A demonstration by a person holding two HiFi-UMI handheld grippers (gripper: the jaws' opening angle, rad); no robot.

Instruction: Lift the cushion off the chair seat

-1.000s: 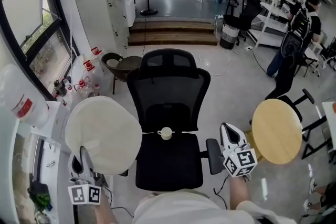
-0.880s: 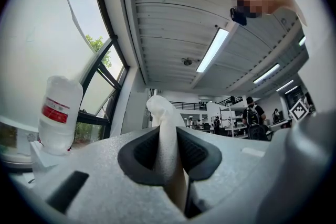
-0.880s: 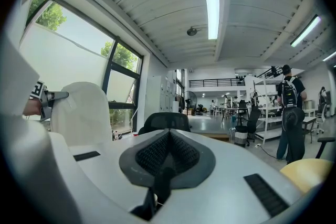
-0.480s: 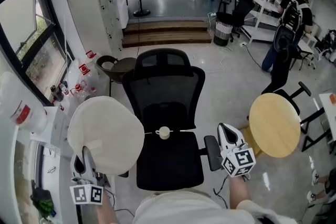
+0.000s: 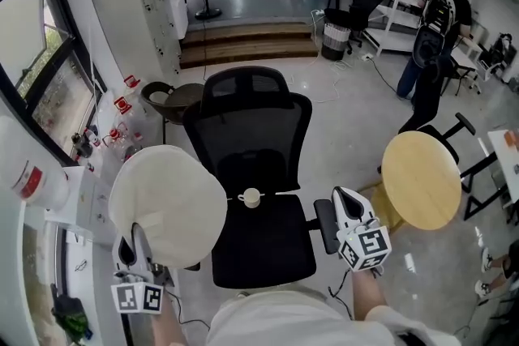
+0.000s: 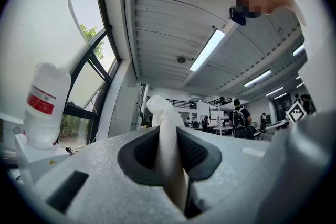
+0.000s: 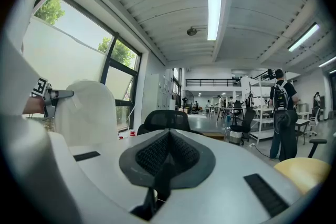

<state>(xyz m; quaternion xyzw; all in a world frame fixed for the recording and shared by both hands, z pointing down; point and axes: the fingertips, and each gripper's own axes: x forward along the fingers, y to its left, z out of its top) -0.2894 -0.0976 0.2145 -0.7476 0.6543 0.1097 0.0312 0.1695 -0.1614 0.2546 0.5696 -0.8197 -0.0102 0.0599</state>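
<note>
Grey polished workshop floor [image 5: 340,117] carries a black mesh office chair [image 5: 251,142] at centre; the round cream fabric cushion [image 5: 166,202] is held clear of the seat [image 5: 263,243], to the left of the chair; the left gripper [image 5: 136,249] is clamped on the cushion's lower rim; the right gripper [image 5: 347,202], jaws closed together with nothing between them, sits just beside the chair's right armrest [image 5: 326,229]; a small white cup [image 5: 250,196] stands on the seat; a round wooden table [image 5: 422,178] stands at right.

The black chair seat [image 5: 263,251] lies between the left gripper [image 5: 130,245] jaws and the right gripper [image 5: 345,200] jaws. A small cream cup [image 5: 250,197] stands at the seat's back edge, ahead of both pairs of jaws. The chair rests on grey floor [image 5: 349,134].
</note>
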